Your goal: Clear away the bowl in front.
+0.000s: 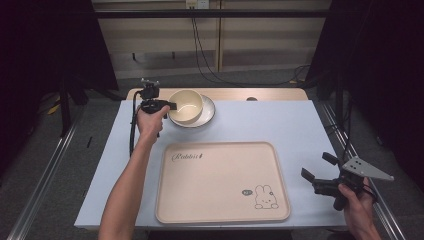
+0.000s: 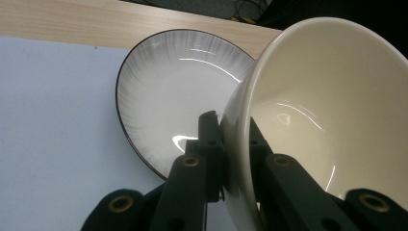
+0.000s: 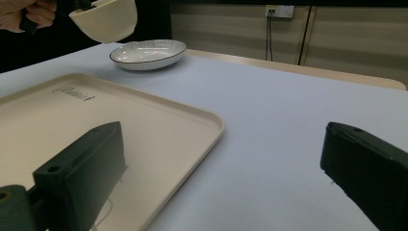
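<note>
— Two dishes are in play at the far left of the table (image 1: 300, 120): a cream bowl (image 1: 185, 106) and a dark-rimmed plate (image 1: 206, 113). Where does the bowl stand right now?

— Off the plate, in the air. The right gripper view shows daylight between the bowl's base and the plate, with the bowl tipped a little. The left gripper (image 1: 167, 106) has it by the rim — one jaw inside the wall, one outside, pressed tight on the edge, as the left gripper view makes plain.

— And the other hand?

— The right gripper (image 1: 316, 171) hangs near the table's right edge, just off the corner of the beige tray (image 1: 222, 212), jaws spread wide with nothing between them.

— So what makes this lift go well?

— My reading is that the bowl is bound for the tray, which lies bare and close. A rim pinch carries the whole weight off to one side, so the bowl wants to swing down around the pads. I'd keep the squeeze firm, move slowly, and hold the wrist so the bowl doesn't tilt further.

— Any hazard on the way?

— The plate sits right beneath; I'd raise the bowl well clear of its rim before going sideways, or the base may clip it and drag the plate along. Then cross the tray's raised lip with room to spare.

— And the set-down?

— Bring the base flat onto the tray, well inside the edge, let it take the weight, and only then ease the jaws apart — a glazed wall may slip if released early.
</note>
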A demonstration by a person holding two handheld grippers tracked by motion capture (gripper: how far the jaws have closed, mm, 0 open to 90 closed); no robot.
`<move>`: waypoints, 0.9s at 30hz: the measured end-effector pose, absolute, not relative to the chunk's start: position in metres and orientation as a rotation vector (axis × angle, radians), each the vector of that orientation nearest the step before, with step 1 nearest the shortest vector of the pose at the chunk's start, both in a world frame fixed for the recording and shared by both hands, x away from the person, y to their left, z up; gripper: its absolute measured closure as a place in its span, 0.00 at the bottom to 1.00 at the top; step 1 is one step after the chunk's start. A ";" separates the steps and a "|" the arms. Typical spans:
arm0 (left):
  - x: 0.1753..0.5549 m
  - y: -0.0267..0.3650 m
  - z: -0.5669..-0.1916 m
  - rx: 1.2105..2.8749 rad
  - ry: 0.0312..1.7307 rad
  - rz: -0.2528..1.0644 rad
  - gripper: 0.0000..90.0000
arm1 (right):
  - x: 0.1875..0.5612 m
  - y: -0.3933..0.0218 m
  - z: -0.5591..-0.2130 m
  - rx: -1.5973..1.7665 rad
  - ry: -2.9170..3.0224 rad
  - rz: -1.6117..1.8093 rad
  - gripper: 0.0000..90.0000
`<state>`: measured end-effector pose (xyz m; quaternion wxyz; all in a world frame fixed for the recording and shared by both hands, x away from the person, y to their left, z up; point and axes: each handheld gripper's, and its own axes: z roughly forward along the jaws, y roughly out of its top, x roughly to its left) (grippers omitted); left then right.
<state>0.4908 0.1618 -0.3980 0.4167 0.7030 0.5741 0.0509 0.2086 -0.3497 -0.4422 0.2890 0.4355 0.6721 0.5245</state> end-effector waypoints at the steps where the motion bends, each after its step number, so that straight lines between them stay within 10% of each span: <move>1: 0.490 0.160 -0.397 1.772 1.436 0.120 0.93 | 0.209 -0.350 -0.442 1.165 1.791 1.402 0.02; 27: 0.471 0.121 -0.393 1.861 1.289 0.060 0.93 | 0.210 -0.349 -0.443 1.140 1.801 1.404 0.02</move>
